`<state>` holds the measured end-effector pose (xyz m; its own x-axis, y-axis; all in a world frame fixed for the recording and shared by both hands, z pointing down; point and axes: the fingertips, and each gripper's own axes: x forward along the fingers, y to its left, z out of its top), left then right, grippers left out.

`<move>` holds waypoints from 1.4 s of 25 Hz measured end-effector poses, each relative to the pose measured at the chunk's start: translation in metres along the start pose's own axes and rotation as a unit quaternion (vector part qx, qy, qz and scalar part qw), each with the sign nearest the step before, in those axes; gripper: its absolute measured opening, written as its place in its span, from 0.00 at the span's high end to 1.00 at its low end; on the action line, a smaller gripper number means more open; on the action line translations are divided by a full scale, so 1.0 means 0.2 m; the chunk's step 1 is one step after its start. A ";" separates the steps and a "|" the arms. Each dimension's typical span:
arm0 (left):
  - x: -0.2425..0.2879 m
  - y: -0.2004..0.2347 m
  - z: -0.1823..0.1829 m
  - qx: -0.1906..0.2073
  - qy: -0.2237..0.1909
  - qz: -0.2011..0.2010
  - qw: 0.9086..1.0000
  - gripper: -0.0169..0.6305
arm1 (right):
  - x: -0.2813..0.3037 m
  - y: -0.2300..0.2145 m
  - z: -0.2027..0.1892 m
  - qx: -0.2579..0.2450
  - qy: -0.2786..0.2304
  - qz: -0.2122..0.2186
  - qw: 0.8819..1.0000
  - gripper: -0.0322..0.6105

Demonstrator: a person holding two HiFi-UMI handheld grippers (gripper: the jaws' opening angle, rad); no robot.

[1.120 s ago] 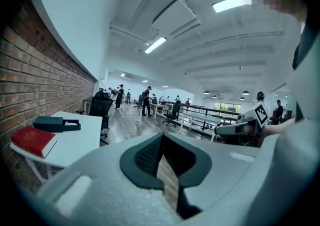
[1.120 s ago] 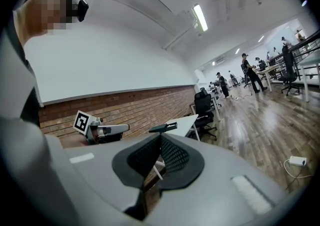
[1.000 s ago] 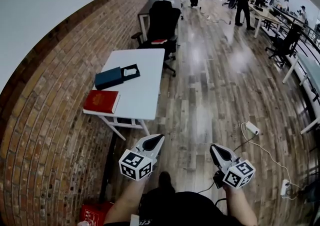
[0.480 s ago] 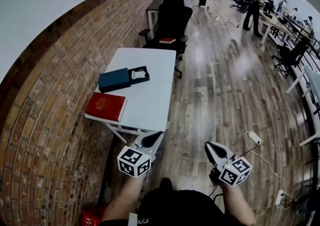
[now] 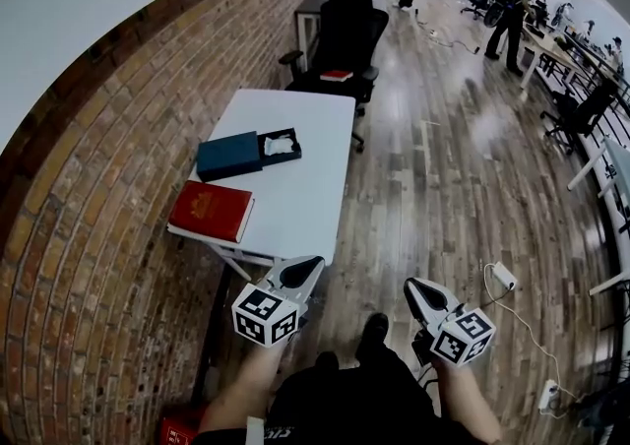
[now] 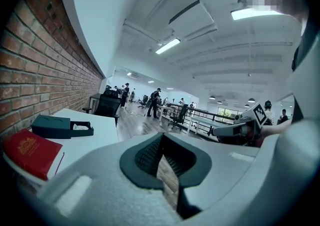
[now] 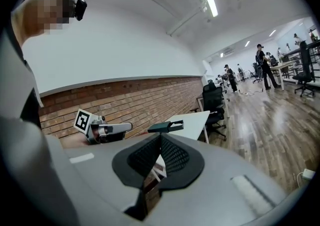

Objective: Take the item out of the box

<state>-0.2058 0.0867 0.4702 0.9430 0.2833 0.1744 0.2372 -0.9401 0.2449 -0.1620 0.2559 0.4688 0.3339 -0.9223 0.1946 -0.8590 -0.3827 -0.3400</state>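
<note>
with the left tongs [image 5: 307, 266] and right tongs [image 5: 417, 290] both closed and empty, reaching the dark teal slide-out box [image 5: 228, 156] on the white rectangular surface [image 5: 300, 187] unopened risks shoving it away.

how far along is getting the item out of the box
Barely started. The teal box on the white table is slid open, with the white item still inside. The left gripper and right gripper are shut, empty and short of the table. Left to do: reach, grasp, lift the item out.
</note>
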 end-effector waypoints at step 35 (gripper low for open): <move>1.49 0.47 0.35 0.009 0.052 0.081 0.995 0.96 | 0.86 -1.43 0.58 -0.002 0.027 0.091 0.995 0.95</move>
<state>0.1137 0.0690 0.4781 0.9405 0.1443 0.3078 0.0883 -0.9781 0.1885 0.1863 0.2014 0.4933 0.1509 -0.9720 0.1800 -0.9047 -0.2092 -0.3710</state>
